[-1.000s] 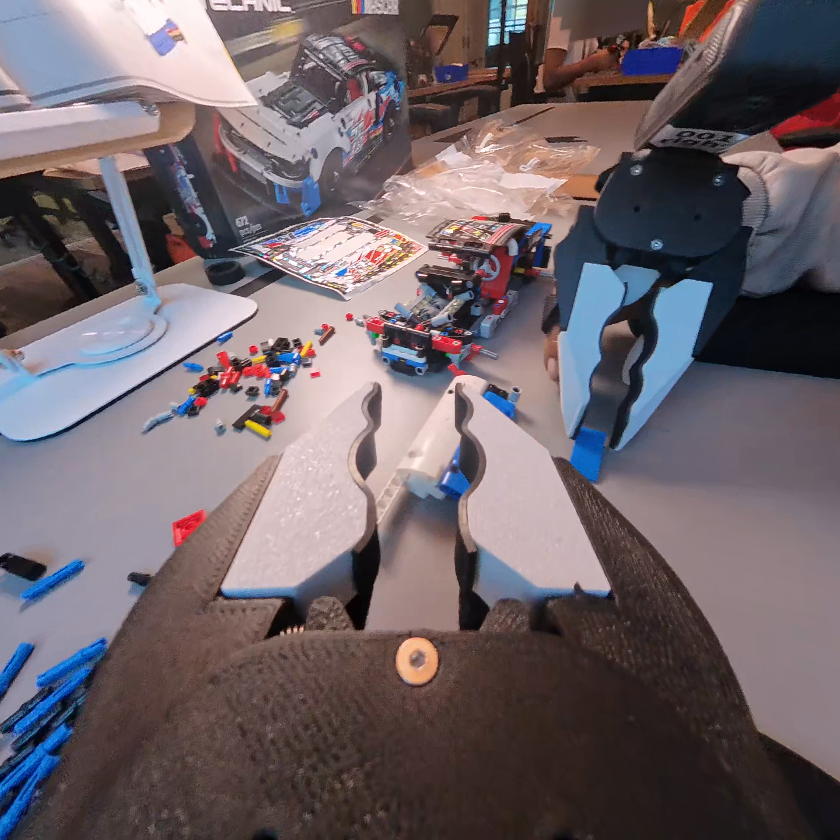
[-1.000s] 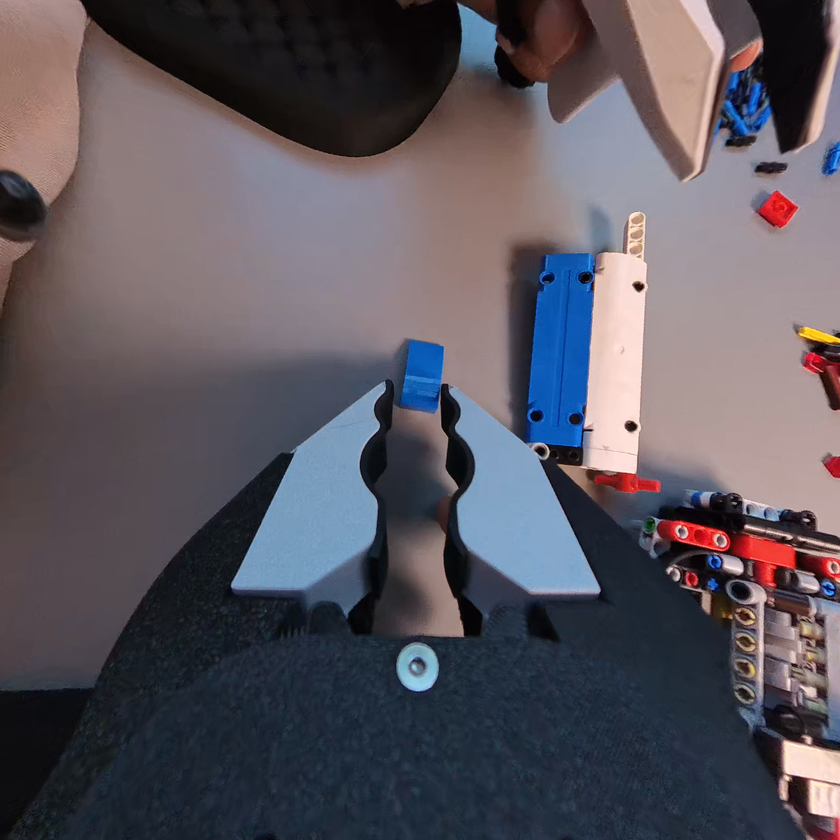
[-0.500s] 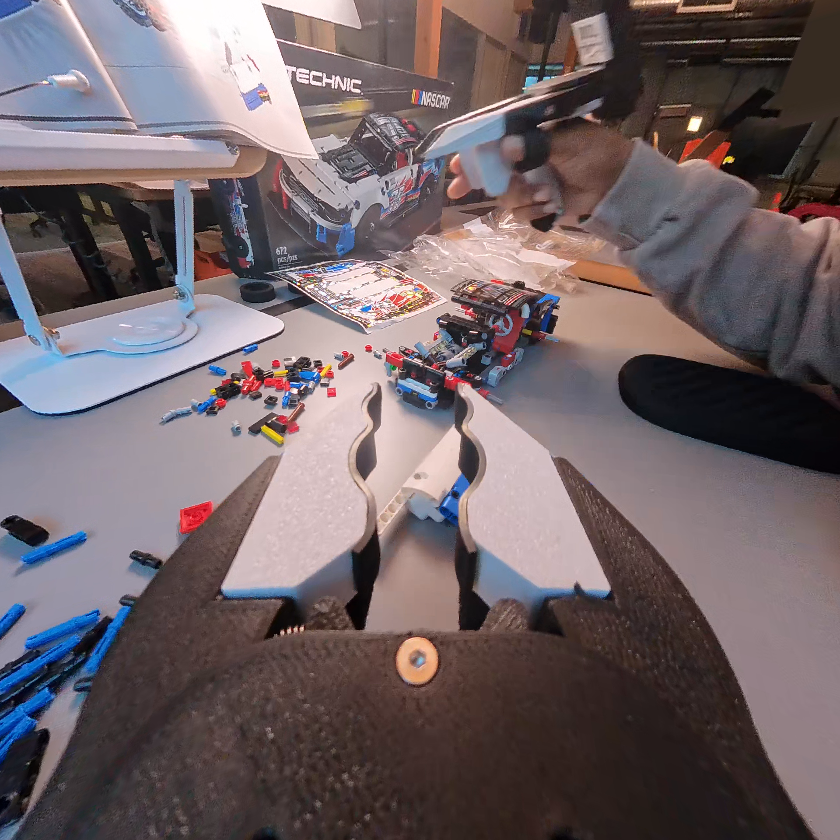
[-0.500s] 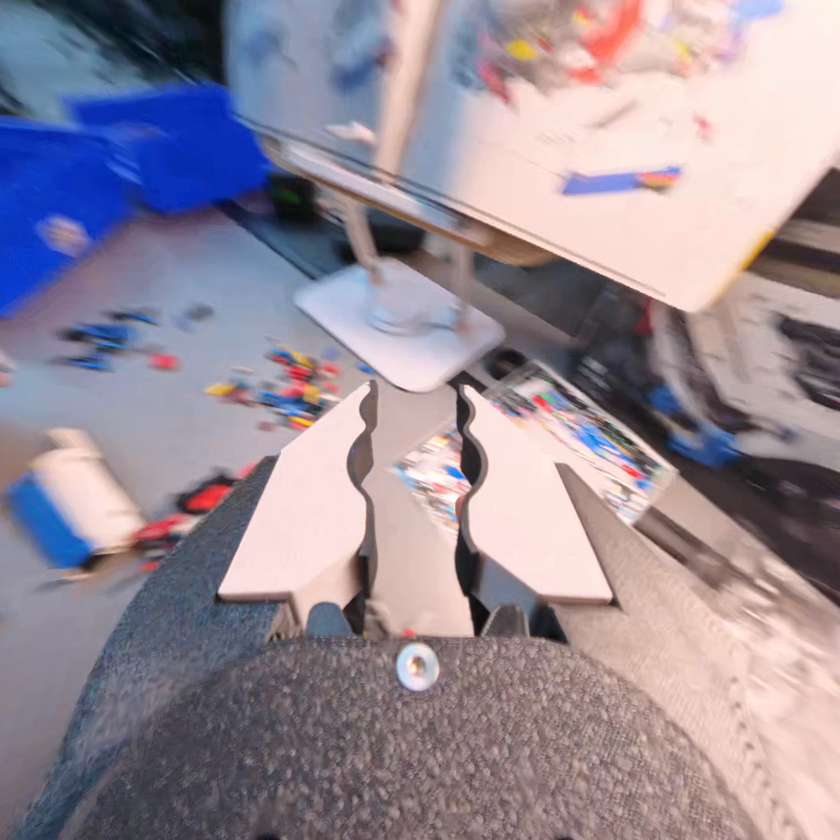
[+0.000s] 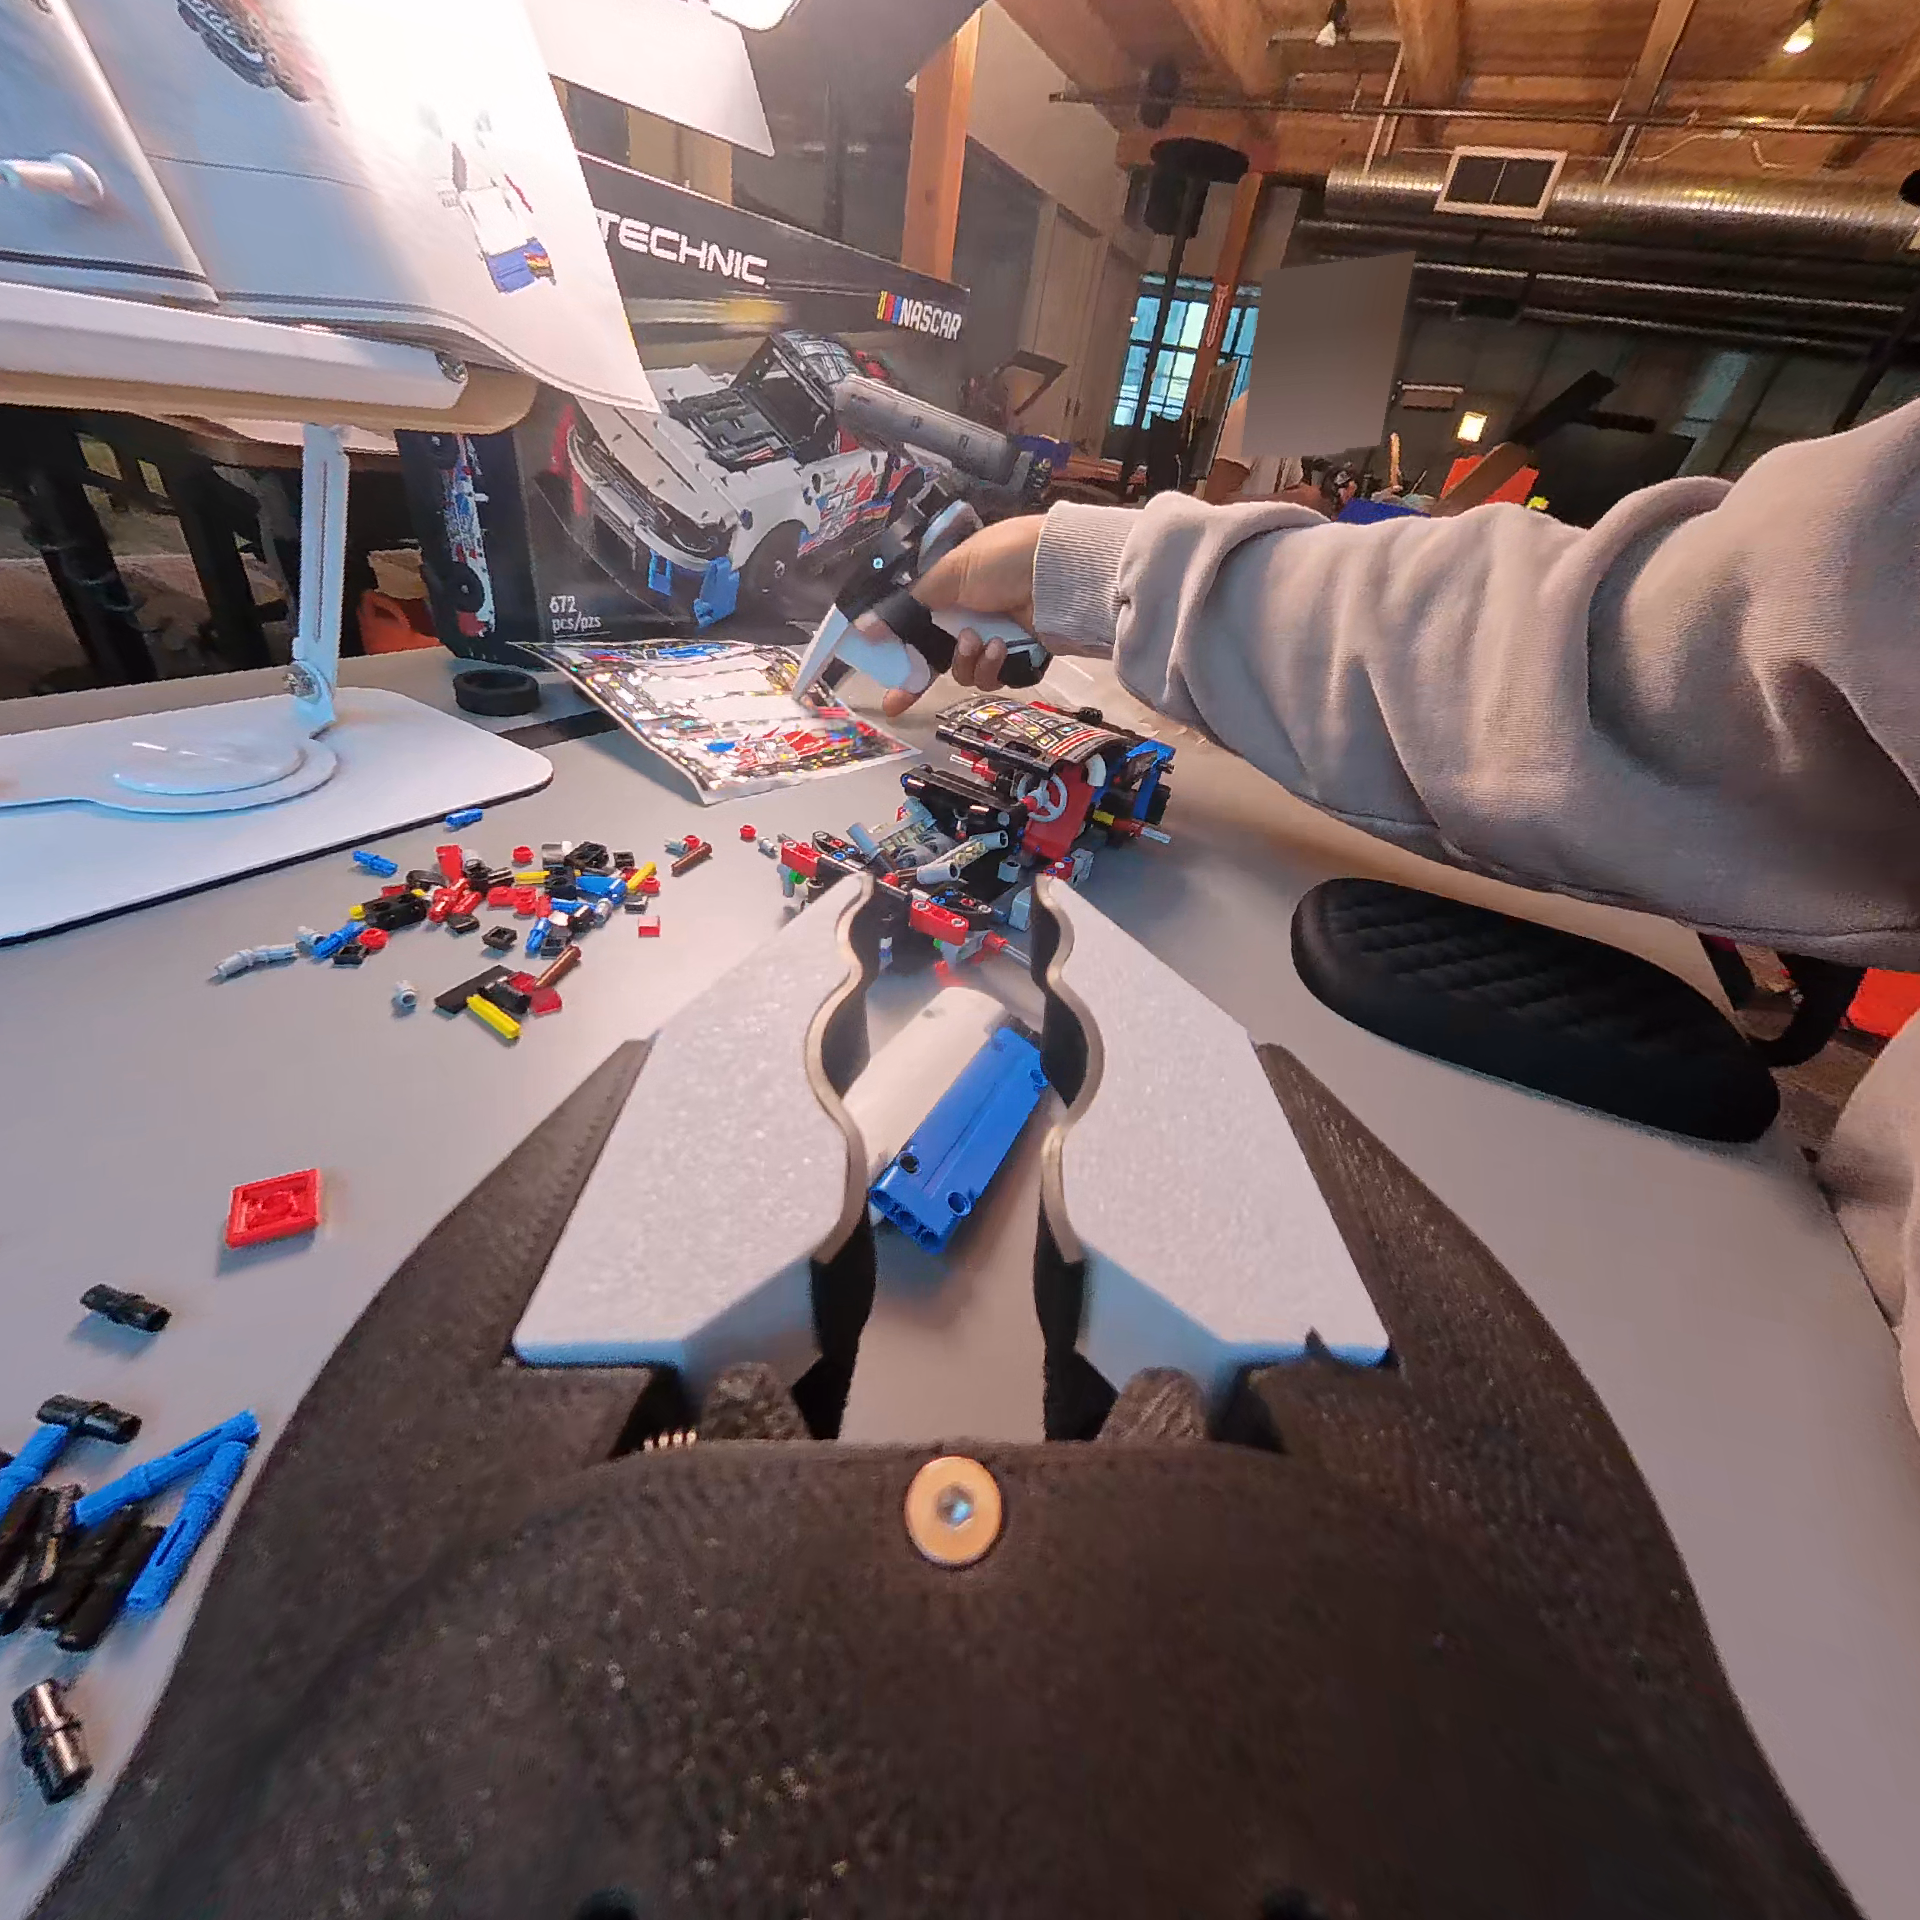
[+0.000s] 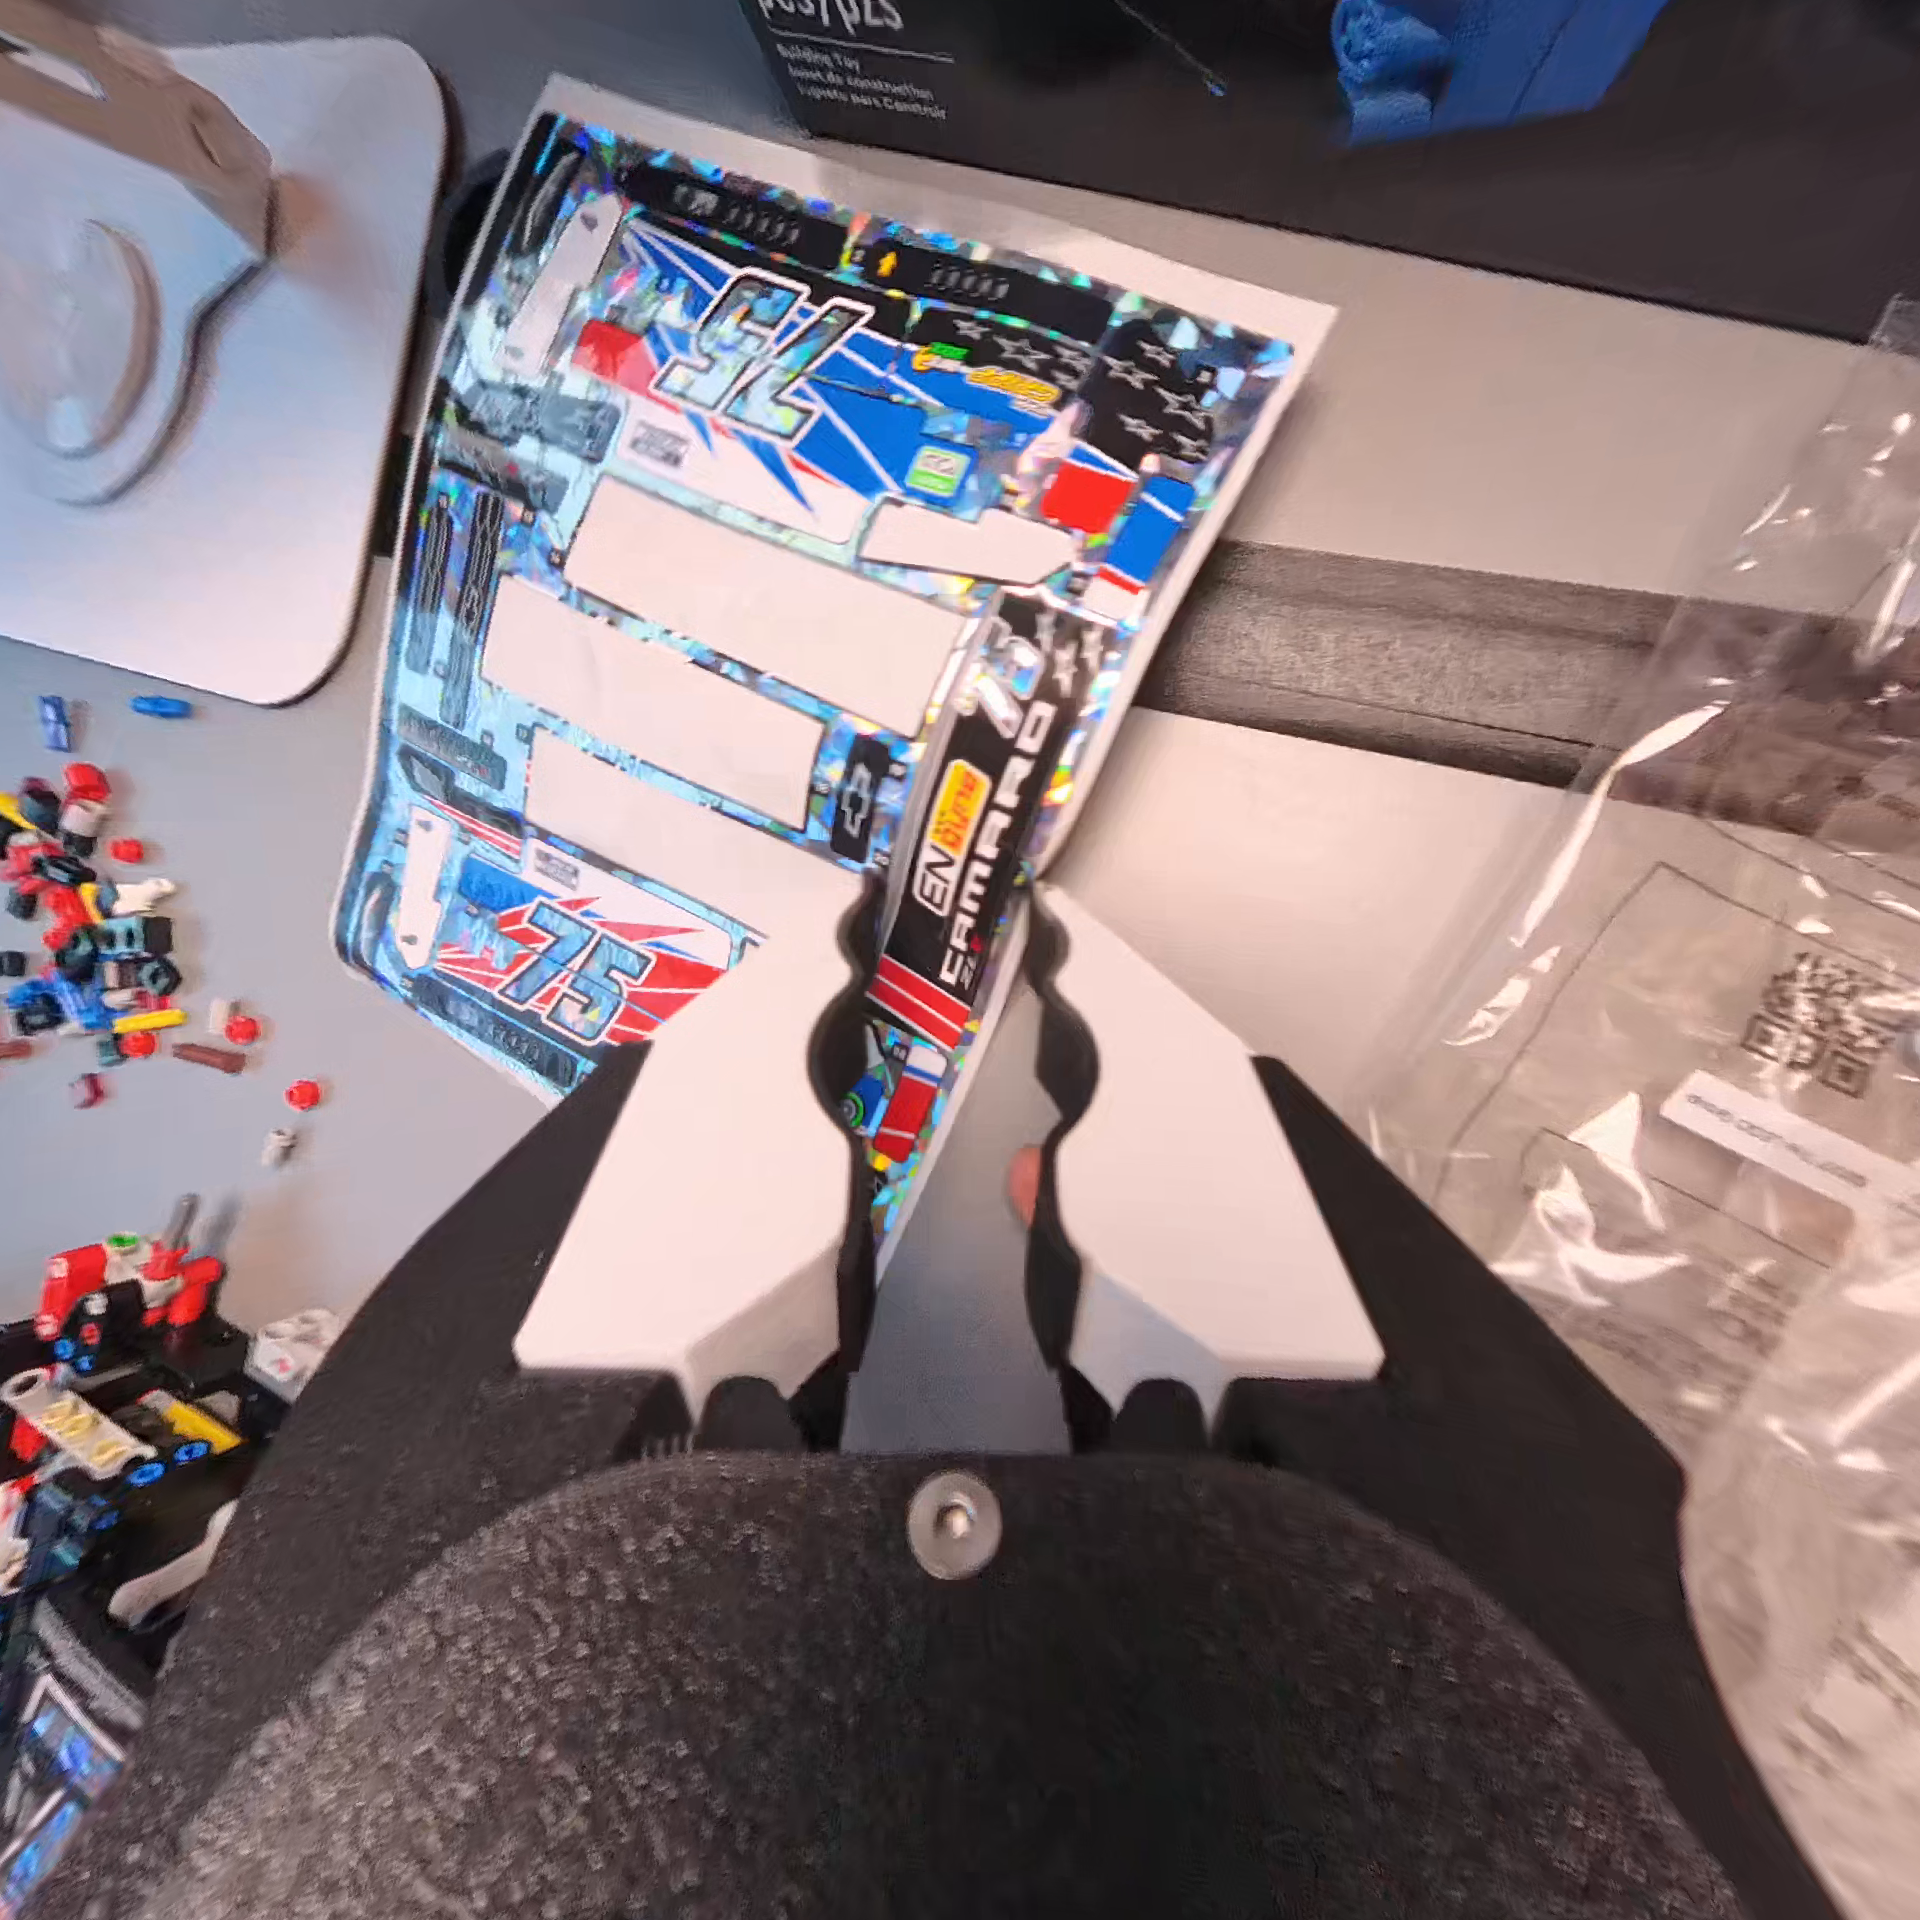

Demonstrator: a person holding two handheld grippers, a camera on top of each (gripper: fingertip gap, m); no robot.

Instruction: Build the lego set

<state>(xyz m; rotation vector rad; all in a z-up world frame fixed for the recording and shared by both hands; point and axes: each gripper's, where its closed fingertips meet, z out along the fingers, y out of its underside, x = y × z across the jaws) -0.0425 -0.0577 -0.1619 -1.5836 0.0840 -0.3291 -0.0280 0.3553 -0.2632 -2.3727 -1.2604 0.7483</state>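
My right gripper (image 6: 945,914) has swung from the blue brick to above the sticker sheet (image 6: 727,582), jaws parted, empty; my left gripper (image 5: 951,904) hovers open over the blue-and-white panel (image 5: 951,1117) on the table (image 5: 312,1091)

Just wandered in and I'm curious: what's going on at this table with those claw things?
A person is building a toy car with a hand-held gripper in each hand. The left gripper is open over a blue and white panel piece on the grey table. The right gripper is open over the sticker sheet. The half-built car and loose pieces lie nearby.
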